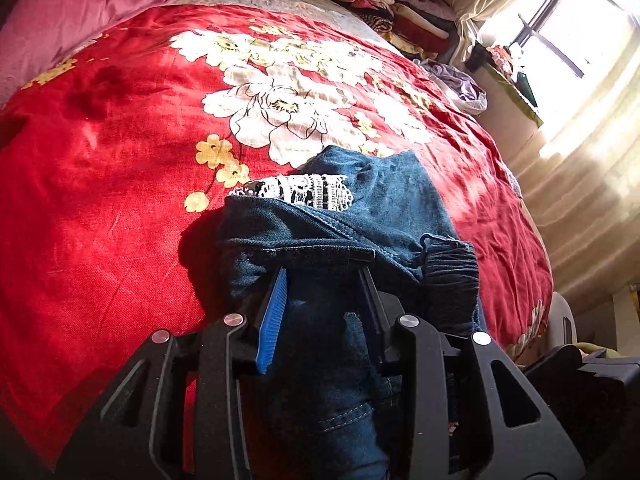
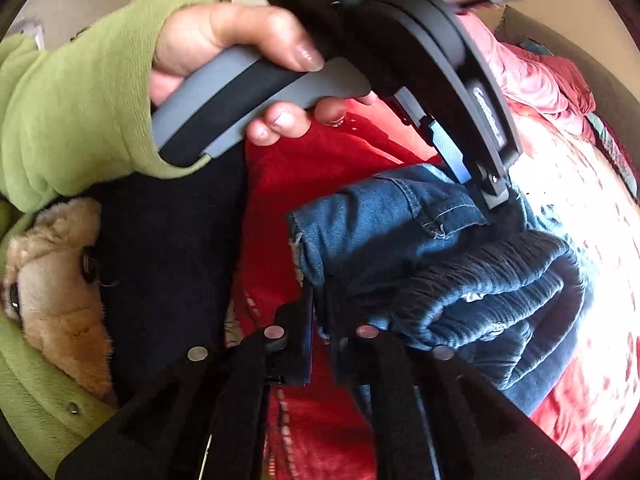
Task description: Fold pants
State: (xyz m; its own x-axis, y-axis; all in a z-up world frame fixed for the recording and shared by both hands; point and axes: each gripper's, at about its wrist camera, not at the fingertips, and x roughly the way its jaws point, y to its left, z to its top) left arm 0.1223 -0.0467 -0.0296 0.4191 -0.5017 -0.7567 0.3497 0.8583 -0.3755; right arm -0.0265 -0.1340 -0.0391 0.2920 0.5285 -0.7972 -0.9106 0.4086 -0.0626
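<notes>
We see the blue denim pants [image 1: 384, 208] bunched in a heap on the red floral bedspread [image 1: 120, 184], toward the side of the bed nearest the sunlit window [image 1: 576, 28]. A strip of white lace trim [image 1: 304, 190] shows along the far side of the heap, and a gathered elastic part [image 1: 452, 280] lies to its right.

Our left gripper [image 1: 324, 280] points down into the heap with denim filling the gap between its fingers; the blue ribbed pad [image 1: 274, 320] on the left finger lies against the cloth, so the fingers are narrowed onto a fold of the pants. In the right wrist view the same gripper comes in from above, held by a hand [image 2: 240, 68] in a green fleece sleeve [image 2: 76, 100], its tips sunk in the denim.

Our right gripper [image 2: 320, 300] has its fingers drawn almost together at the near edge of the heap, just below a frayed denim corner [image 2: 304, 248]. The tips are dark and blurred there, and we cannot tell whether any cloth is caught between them.

A pile of folded clothes [image 1: 392, 12] sits at the far corner of the bed, and a pink quilt [image 1: 68, 12] lies along its far left edge.
</notes>
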